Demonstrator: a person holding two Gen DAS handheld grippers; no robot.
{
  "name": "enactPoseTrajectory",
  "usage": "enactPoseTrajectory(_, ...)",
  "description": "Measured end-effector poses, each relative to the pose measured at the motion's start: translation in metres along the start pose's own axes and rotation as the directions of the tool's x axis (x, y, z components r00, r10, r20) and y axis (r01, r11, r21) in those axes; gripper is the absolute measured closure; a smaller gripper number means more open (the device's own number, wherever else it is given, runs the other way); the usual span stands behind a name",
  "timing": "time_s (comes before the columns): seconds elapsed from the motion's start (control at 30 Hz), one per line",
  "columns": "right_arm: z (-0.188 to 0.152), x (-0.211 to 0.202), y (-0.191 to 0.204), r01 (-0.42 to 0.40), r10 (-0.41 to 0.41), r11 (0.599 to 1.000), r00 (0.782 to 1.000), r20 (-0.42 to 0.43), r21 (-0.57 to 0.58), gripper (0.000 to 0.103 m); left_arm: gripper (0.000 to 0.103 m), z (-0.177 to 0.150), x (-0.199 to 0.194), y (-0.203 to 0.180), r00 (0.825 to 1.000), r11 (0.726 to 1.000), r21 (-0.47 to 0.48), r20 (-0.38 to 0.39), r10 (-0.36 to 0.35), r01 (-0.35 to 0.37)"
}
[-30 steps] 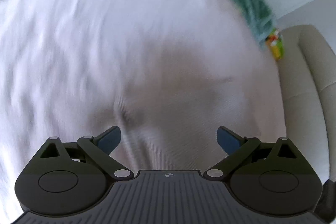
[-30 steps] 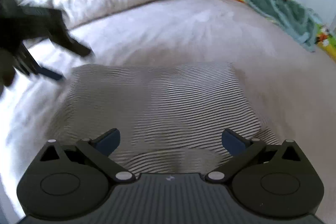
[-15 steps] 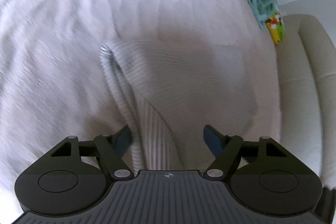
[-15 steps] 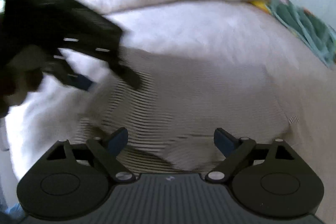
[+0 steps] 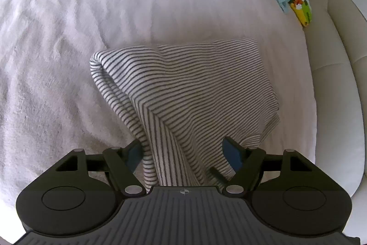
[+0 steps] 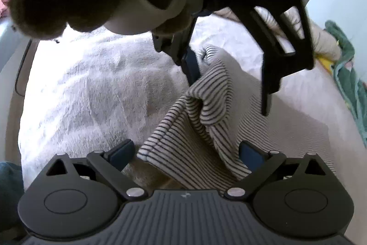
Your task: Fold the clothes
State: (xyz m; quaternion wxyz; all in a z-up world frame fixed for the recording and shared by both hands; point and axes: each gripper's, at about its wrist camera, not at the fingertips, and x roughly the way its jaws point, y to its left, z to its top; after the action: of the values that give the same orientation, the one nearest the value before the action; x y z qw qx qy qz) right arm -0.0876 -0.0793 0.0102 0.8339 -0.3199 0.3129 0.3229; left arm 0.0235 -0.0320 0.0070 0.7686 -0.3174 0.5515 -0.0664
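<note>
Fingers (image 5: 231, 153) of left gripper (image 5: 182, 152) spread around raised fold of striped garment (image 5: 197, 88) — right gripper (image 6: 185, 153) likewise spread, garment edge between — on bed (image 5: 68, 38).

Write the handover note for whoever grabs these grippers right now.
Left gripper: jaws apart, with a raised fold of the striped shirt running between them; no clamp visible.
Right gripper: open, with the shirt's near edge between its jaws, not gripped.
Shirt: on the bed, one side lifted, the rest lying flat.
Done: it looks partly folded.
Left: probably close on the fold, carry it across, then flatten.
</note>
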Motion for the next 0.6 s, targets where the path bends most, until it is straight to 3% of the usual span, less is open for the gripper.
enactPoseTrajectory(0.03, -0.002, -0.002, -0.002, -0.002, 0.002, 1.0, 1.0, 0.001, 0.003, 0.018, 0.024, -0.001, 0.001, 0.001, 1.0, 1.0, -0.002, 0.0, 0.002, -0.002)
enactPoseTrajectory(0.1, -0.003, -0.006, -0.013, -0.016, 0.016, 0.999, 1.0, -0.008, 0.051, 0.023, 0.019, -0.003, 0.001, 0.001, 1.0, 1.0, 0.002, 0.001, -0.004, 0.004)
enactPoseTrajectory(0.2, -0.005, -0.013, -0.028, 0.016, -0.015, 0.992, 1.0, -0.004, 0.121, 0.024, 0.01, -0.006, 0.005, 0.001, 1.0, 1.0, -0.007, -0.012, -0.011, 0.011)
enactPoseTrajectory(0.43, -0.012, -0.012, -0.031, 0.024, -0.022, 0.991, 1.0, -0.019, 0.134, 0.013, 0.01, -0.015, 0.023, 0.003, 0.997, 0.998, -0.056, -0.065, -0.033, 0.029)
enactPoseTrajectory(0.6, -0.008, -0.017, -0.01, 0.035, -0.035, 0.996, 0.999, 0.001, 0.083, 0.007, 0.012, -0.014, 0.013, -0.002, 0.983, 0.982, -0.096, -0.064, -0.172, 0.165)
